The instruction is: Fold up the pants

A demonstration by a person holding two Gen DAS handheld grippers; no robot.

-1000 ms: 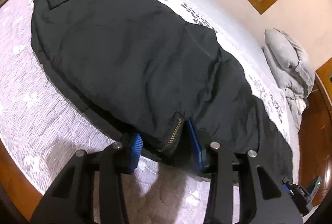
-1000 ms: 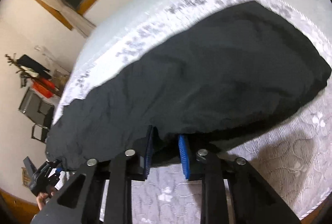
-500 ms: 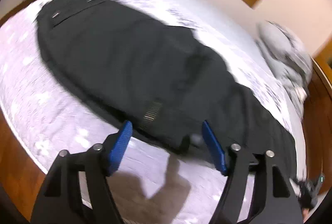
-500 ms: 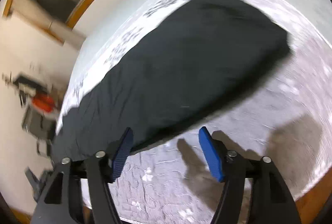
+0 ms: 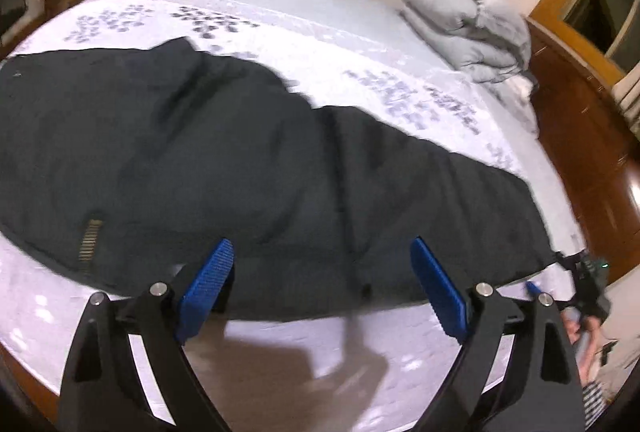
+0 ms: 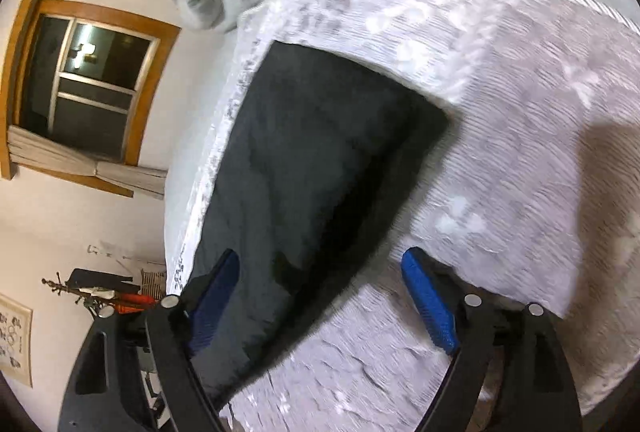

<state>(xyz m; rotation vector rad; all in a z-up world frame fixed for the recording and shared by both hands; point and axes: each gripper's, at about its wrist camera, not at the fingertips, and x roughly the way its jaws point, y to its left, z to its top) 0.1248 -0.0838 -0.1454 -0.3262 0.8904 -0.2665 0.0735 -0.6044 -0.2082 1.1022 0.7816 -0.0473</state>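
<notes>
You have one pair of pants [image 5: 248, 168] lying flat across the bed [image 5: 280, 348], one folded duvet [image 5: 468, 20] at 1 o'clock in your left view, and one window [image 6: 84, 88] at 9 o'clock in your right view. Your left gripper [image 5: 320, 284] hovers over the pants' near edge, fingers spread wide, holding nothing. Your right gripper [image 6: 320, 296], seen at 4 o'clock from the left, is tilted over the leg end, fingers likewise apart and empty.
</notes>
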